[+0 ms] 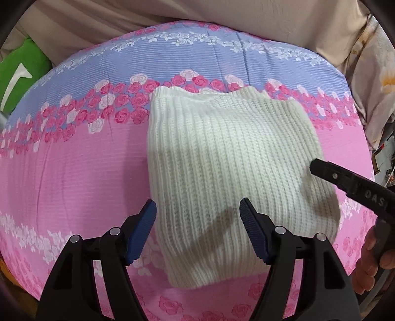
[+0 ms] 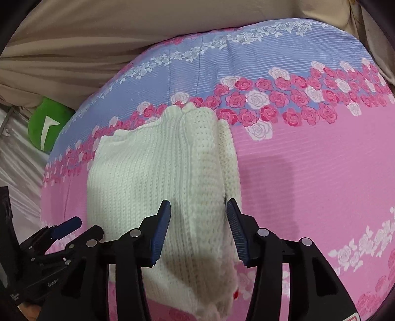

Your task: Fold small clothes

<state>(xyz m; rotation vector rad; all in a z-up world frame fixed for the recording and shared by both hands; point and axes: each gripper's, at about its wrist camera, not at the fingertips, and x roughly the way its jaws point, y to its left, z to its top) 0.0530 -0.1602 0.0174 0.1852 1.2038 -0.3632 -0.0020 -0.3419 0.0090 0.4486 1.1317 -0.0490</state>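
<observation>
A white ribbed knit garment (image 1: 229, 158) lies folded into a rough rectangle on the pink and blue floral bed sheet (image 1: 74, 160). My left gripper (image 1: 197, 232) is open and empty, hovering over the garment's near left edge. In the right wrist view the same garment (image 2: 153, 172) shows layered folds along its right side. My right gripper (image 2: 198, 229) is open and empty above the garment's near right edge. The right gripper's black finger (image 1: 345, 182) shows at the right of the left wrist view, and the left gripper (image 2: 61, 234) shows at the lower left of the right wrist view.
A green cushion (image 1: 19, 74) with a white mark lies at the bed's far left; it also shows in the right wrist view (image 2: 47, 128). Beige fabric (image 1: 172, 14) runs behind the bed. Floral bedding (image 1: 377, 81) is bunched at the right.
</observation>
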